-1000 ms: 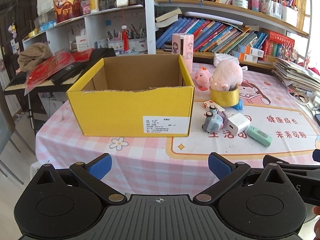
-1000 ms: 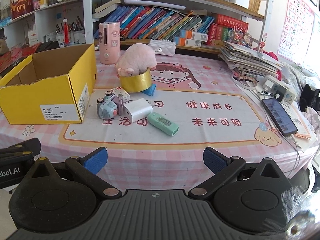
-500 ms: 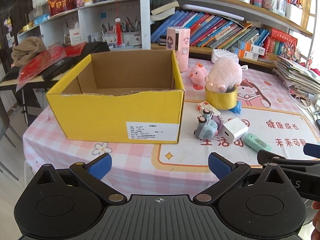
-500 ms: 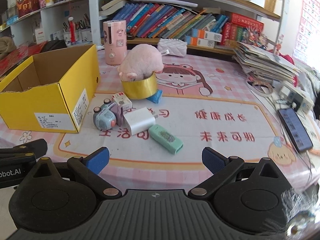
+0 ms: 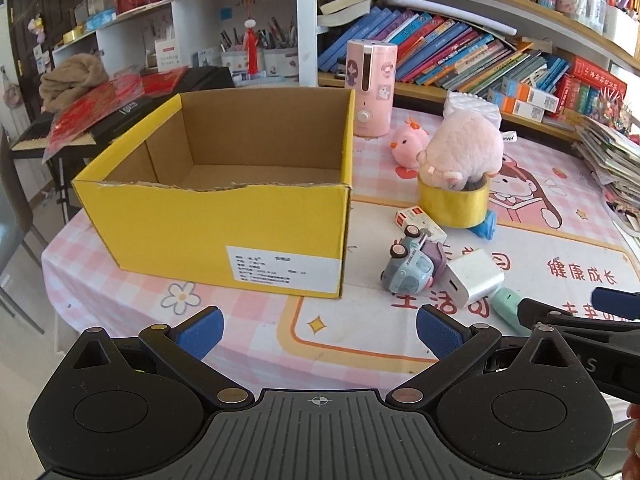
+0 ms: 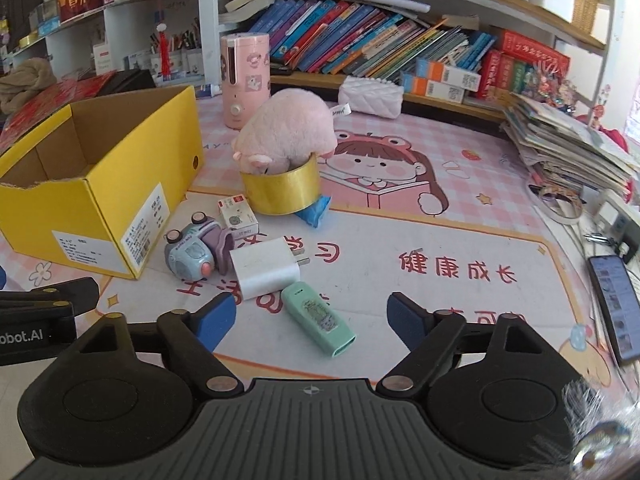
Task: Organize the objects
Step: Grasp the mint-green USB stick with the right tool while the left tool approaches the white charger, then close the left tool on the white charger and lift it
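An empty yellow cardboard box (image 5: 224, 220) (image 6: 100, 184) stands open at the left of the table. Right of it lie a blue toy car (image 6: 192, 254), a white charger (image 6: 266, 268), a mint green device (image 6: 318, 318), a small white carton (image 6: 237, 216) and a gold tape roll (image 6: 282, 194) with a pink plush pig (image 6: 286, 134) on top. My right gripper (image 6: 310, 318) hangs over the mint green device, its jaws closing, pads apart from it. My left gripper (image 5: 318, 330) is open in front of the box, holding nothing.
A pink cylinder appliance (image 6: 242, 80), a small pink plush chick (image 5: 408, 142) and a white quilted pouch (image 6: 370, 94) stand toward the back. A stack of papers (image 6: 568, 144) and a phone (image 6: 614, 308) lie at the right. Bookshelves (image 6: 380, 52) line the back.
Both grippers have moved closer to the table's objects. The right gripper's jaws have narrowed, and the mint green device now lies between its fingertips.
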